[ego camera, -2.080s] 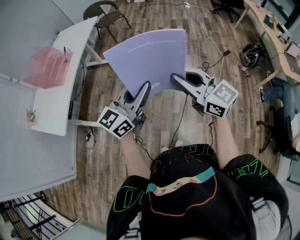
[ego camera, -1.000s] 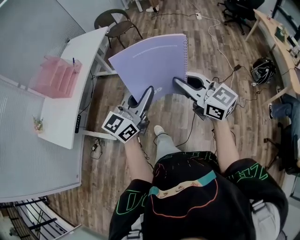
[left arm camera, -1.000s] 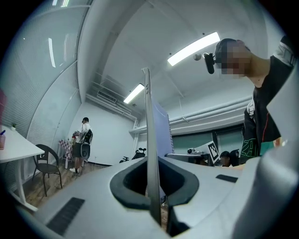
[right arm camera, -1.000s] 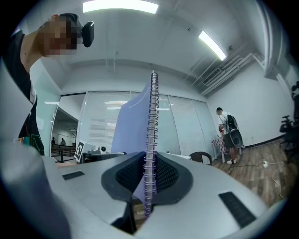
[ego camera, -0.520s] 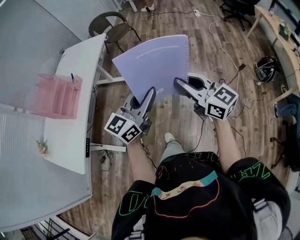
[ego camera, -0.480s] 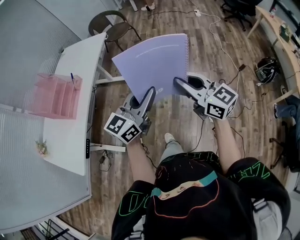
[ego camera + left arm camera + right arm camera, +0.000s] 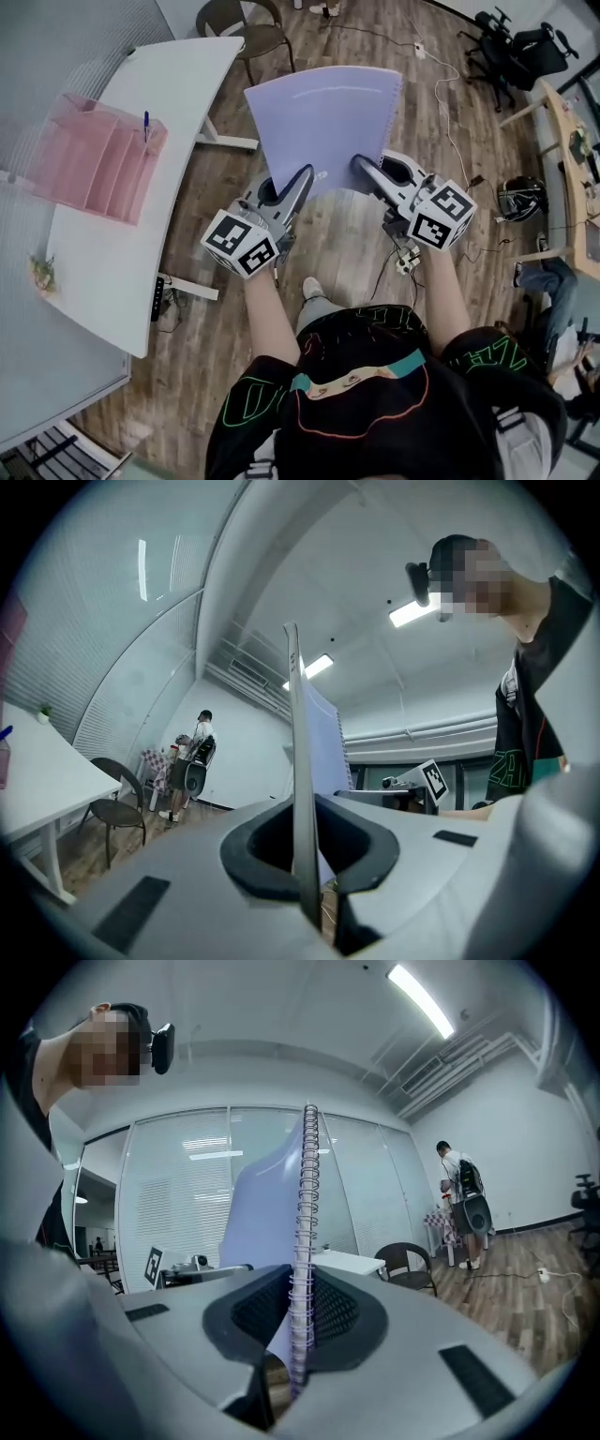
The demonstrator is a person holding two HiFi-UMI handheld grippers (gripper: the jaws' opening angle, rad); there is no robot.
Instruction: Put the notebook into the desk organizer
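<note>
— So what has moved since a second ago?
— Going by the head view, mostly me. The white desk (image 7: 112, 272) fills more of the left side than it did. The pink desk organizer (image 7: 89, 164) on it now lies closer, with a blue pen (image 7: 147, 124) standing at one corner. The notebook (image 7: 323, 117) is still up in the air over the wood floor (image 7: 220, 178), well apart from the organizer, its lilac cover facing me.
— And your grip?
— Unchanged. My left gripper (image 7: 302, 180) pinches the plain lower edge, and my right gripper (image 7: 362, 165) has the lower corner by the spiral.
— Does the left gripper view agree?
— Yes. The jaws are nearly together, with the thin cover edge (image 7: 294, 761) clamped between the pads and standing straight up.
— And the right gripper view?
— There the jaws stand a little wider, closed on the spiral binding (image 7: 301, 1269), and the cover bows off to the left.
— What does that mean for the job?
— I judge this is the carry, roughly midway. Nothing has slipped, so what remains is to swing left to the desk and lower the notebook edge-first into a slot.
</note>
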